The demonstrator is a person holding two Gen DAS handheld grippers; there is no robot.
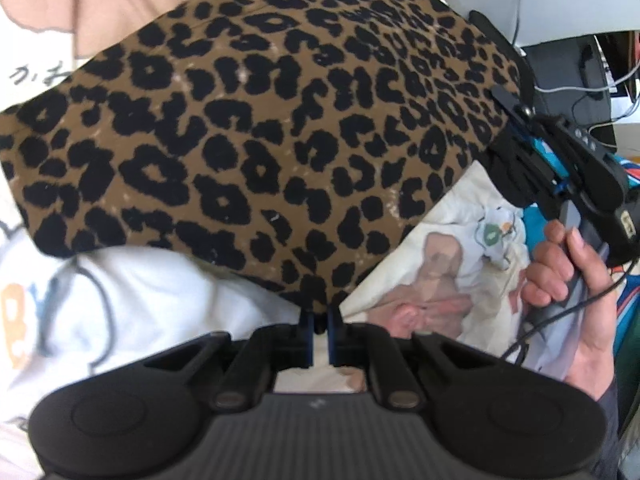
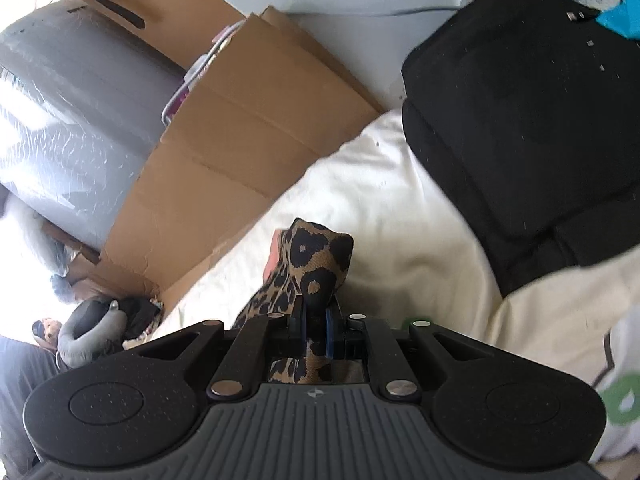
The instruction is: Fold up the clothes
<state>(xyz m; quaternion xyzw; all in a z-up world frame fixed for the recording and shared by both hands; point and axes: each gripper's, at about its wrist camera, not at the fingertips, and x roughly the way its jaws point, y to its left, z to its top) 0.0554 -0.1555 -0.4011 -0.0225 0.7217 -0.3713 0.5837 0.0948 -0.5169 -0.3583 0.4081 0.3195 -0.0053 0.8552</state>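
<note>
Left gripper: the black two-finger left gripper (image 1: 319,326) is closed on the near corner of the brown-and-black leopard-print garment (image 1: 264,128); its blue-padded fingers (image 1: 307,326) stand almost together with cloth pinched between them.

Right gripper: the black right gripper (image 2: 315,322) is clamped on another corner of the same leopard-print garment (image 2: 316,260), a tuft of which pokes out ahead of the fingers. From the left wrist view, the right gripper (image 1: 516,148) is seen at the far right edge of the cloth, held by the person's right hand (image 1: 568,272).

Garment: it is held up and stretched between the two grippers, spreading away from the left gripper, above the white printed bedding (image 1: 160,300).

Beyond the right gripper: cream bedding (image 2: 400,220) lies under it, a black padded bag (image 2: 520,120) ahead to the right, a brown cardboard box (image 2: 240,140) ahead to the left.

Step in hand: by the look of it, the cloth is being lifted and spread taut, ahead of a fold.

Next move: an even tension is called for while the garment is laid flat on the bedding, or the two held corners are brought together; both grips would need to be kept firm so no corner slips.
</note>
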